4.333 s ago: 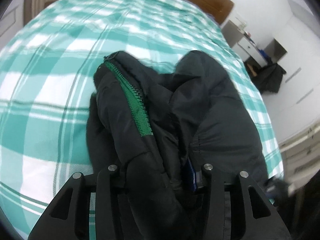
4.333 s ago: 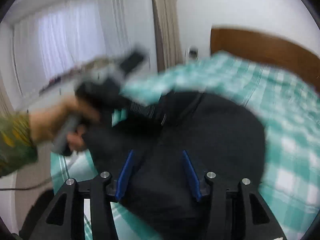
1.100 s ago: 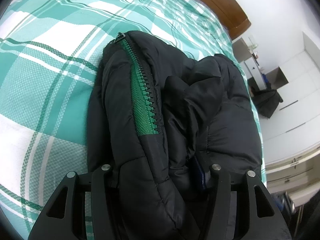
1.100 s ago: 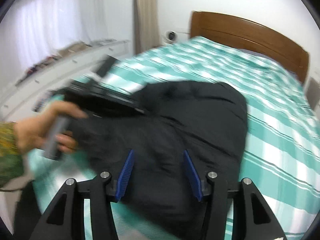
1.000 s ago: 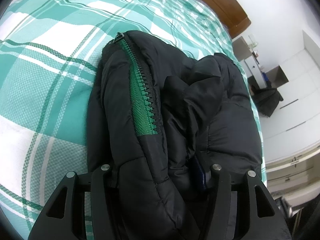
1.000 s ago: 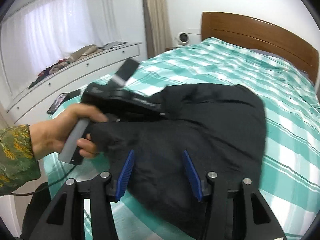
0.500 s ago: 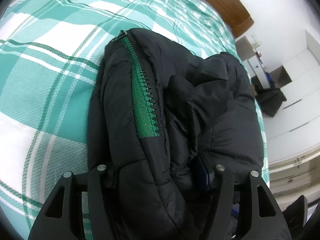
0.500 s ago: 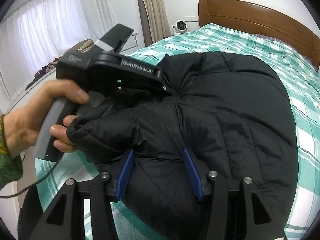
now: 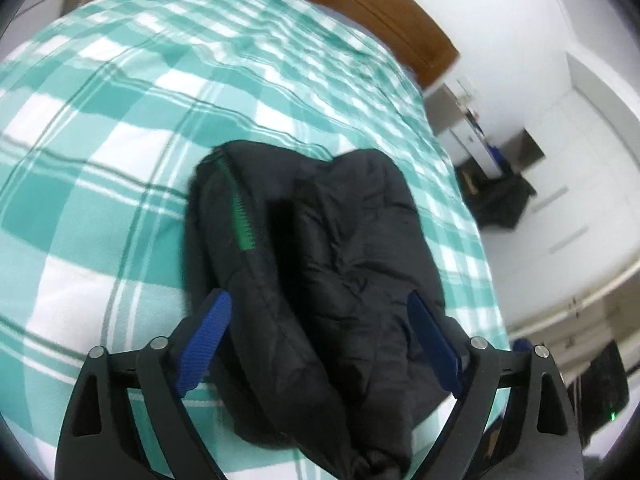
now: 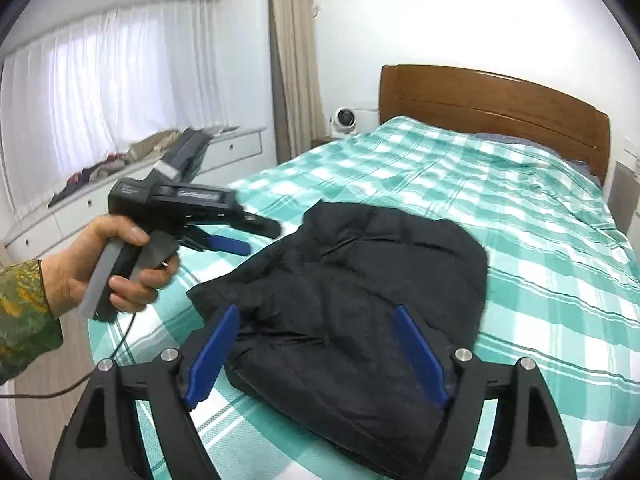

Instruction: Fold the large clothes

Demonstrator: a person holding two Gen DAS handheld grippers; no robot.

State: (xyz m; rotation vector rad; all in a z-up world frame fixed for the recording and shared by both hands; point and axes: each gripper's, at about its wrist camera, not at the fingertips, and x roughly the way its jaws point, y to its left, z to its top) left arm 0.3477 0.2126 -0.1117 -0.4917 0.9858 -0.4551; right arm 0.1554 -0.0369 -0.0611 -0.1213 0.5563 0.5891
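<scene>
A black puffer jacket (image 9: 332, 280) with a green zipper (image 9: 240, 216) lies folded into a thick bundle on the green-checked bed (image 9: 120, 120). My left gripper (image 9: 320, 308) hangs above its near end, jaws opening, blue pads wide apart and clear of the fabric. In the right wrist view the same jacket (image 10: 360, 288) lies flat on the bed. My right gripper (image 10: 316, 316) is above its near edge, jaws opening, nothing pressed between the pads. The left gripper (image 10: 256, 236), held by a person's hand (image 10: 100, 264), floats left of the jacket, apart from it.
A wooden headboard (image 10: 492, 108) closes the far end of the bed. A white drawer unit (image 10: 120, 200) with clutter runs under the curtained window at left. A small white device (image 10: 344, 118) stands beside the headboard. A dark heap (image 9: 500, 200) lies on the floor at right.
Both grippers have let go of the jacket, opened wide and lifted away. The jacket now rests on the bed. The left gripper moved off to the jacket's left side.
</scene>
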